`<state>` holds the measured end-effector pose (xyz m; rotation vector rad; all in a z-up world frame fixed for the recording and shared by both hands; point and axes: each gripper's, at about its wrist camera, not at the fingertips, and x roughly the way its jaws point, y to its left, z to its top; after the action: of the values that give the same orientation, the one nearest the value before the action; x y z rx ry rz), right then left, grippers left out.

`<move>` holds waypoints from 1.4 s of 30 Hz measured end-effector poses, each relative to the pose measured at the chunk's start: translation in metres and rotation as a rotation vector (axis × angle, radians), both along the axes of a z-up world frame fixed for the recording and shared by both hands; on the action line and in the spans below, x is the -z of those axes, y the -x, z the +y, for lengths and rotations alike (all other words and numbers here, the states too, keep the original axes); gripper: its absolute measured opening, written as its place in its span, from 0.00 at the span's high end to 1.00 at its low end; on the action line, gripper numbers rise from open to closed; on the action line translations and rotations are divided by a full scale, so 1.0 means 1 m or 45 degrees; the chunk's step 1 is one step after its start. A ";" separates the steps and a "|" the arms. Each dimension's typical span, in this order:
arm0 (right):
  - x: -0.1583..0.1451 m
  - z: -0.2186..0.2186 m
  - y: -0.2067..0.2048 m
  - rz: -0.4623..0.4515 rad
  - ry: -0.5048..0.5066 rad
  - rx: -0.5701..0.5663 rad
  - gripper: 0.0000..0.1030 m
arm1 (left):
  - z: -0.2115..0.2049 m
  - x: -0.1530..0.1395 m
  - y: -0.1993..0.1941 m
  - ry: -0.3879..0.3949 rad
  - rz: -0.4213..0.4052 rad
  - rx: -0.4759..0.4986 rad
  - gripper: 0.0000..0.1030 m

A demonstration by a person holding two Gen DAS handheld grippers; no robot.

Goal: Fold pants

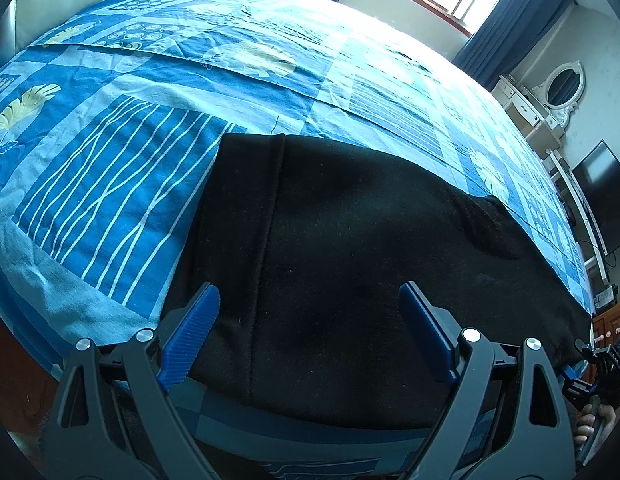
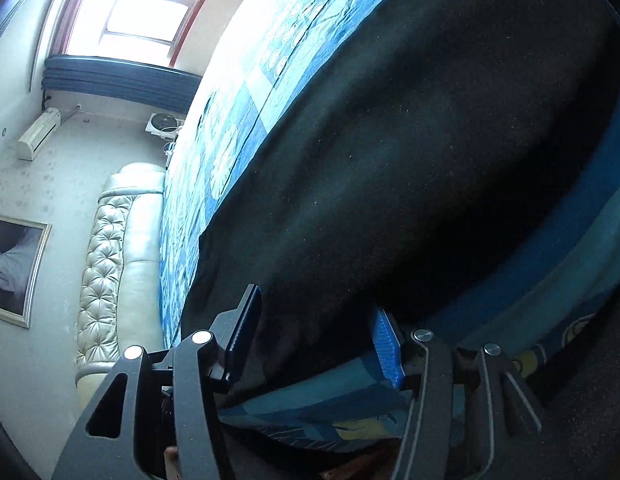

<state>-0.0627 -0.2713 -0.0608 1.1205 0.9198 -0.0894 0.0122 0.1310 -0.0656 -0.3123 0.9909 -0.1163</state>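
Left wrist view: black pants (image 1: 369, 248) lie flat along the bed's (image 1: 110, 184) near edge, hem band toward the headboard. The left gripper (image 1: 310, 320) hovers spread wide over them. The right gripper (image 2: 313, 332) is also agape, straddling the pants' edge.

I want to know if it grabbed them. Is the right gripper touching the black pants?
Cannot tell. In the right wrist view the right gripper is open around the black pants edge, but the dark cloth hides any contact.

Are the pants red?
No, the pants are black, lying on the blue bedsheet.
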 end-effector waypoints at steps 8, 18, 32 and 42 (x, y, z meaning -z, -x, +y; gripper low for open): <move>0.008 0.008 0.008 0.057 0.016 -0.085 0.93 | -0.001 0.000 0.001 -0.003 -0.002 0.000 0.12; 0.000 -0.015 0.020 0.017 0.022 0.033 0.79 | -0.001 0.000 0.002 -0.003 -0.004 0.000 0.12; 0.009 -0.060 0.041 0.111 0.039 0.208 0.93 | 0.001 -0.001 0.002 -0.008 -0.003 0.000 0.12; -0.016 -0.076 0.066 0.090 0.112 0.134 0.79 | 0.001 -0.002 0.003 -0.006 -0.014 -0.005 0.12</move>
<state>-0.1283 -0.3470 -0.0451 1.0890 0.9113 -0.2547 0.0088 0.1316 -0.0636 -0.3090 0.9795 -0.1119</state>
